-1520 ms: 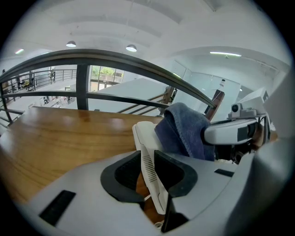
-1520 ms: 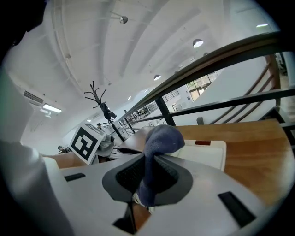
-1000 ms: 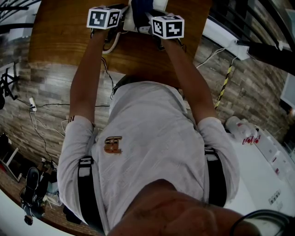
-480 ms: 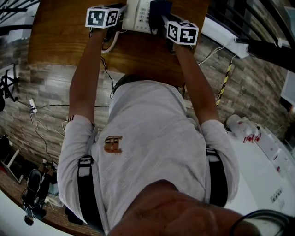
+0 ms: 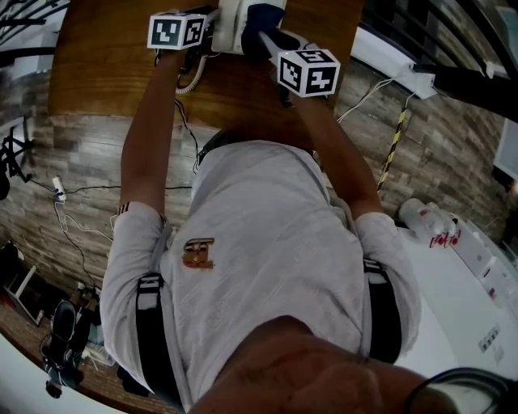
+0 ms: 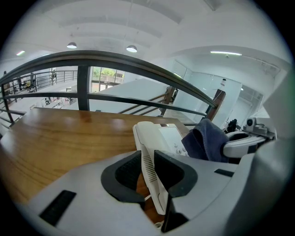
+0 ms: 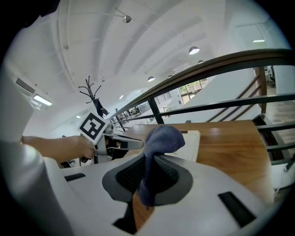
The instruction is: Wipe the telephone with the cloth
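A white telephone sits on the wooden table, at the top edge of the head view. My left gripper is shut on the telephone's near left edge, where a slotted white side stands between the jaws. My right gripper is shut on a dark blue cloth. The cloth's bunched end lies over the telephone's top. In the head view the cloth covers the telephone's right part, with the right gripper just behind it and the left gripper at the telephone's left.
A coiled white cord hangs off the telephone's near left side. A dark railing runs behind the table's far edge. My own torso fills the middle of the head view, and cables lie on the floor at the left.
My right gripper swung the cloth to the right across the telephone, then back toward the left and nearer to me. The left gripper has kept its hold in place.
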`<action>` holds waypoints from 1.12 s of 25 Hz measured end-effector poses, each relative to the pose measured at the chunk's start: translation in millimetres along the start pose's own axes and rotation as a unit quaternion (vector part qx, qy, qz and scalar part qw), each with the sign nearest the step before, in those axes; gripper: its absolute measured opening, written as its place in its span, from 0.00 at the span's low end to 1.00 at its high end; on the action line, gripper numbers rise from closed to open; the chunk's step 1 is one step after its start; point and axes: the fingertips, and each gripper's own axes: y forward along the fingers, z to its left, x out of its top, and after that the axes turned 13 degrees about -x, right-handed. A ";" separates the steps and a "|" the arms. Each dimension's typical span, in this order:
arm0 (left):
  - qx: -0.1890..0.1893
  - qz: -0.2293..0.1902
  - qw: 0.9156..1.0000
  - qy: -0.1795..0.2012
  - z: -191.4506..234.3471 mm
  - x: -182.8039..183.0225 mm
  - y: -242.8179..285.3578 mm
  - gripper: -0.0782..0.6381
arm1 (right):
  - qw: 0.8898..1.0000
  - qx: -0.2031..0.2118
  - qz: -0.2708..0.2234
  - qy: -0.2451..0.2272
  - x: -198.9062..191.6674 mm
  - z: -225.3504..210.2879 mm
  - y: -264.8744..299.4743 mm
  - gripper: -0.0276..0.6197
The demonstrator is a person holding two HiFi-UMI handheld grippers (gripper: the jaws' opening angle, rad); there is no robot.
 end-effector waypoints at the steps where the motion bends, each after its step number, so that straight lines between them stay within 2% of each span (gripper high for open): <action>1: 0.000 0.000 1.000 0.000 0.0 -0.5 -0.2 0.23 | 1.000 0.011 0.001 0.003 -1.3 10.0 0.8 0.14; 6: 0.000 0.002 1.000 0.000 -0.7 -1.6 1.0 0.23 | 0.999 0.046 0.016 0.022 -15.0 43.2 13.5 0.14; 14: -0.002 0.001 1.000 0.000 -4.0 -0.5 5.4 0.23 | 0.999 0.029 0.040 -0.001 -42.7 53.5 37.6 0.14; 22: -0.003 -0.002 1.000 0.000 -4.0 -0.3 3.7 0.23 | 0.998 -0.017 0.053 -0.021 -56.1 21.5 38.7 0.14; 28: -0.004 -0.002 1.000 0.000 -4.5 -1.0 7.1 0.23 | 0.997 -0.048 0.065 -0.011 -68.0 -16.4 27.1 0.14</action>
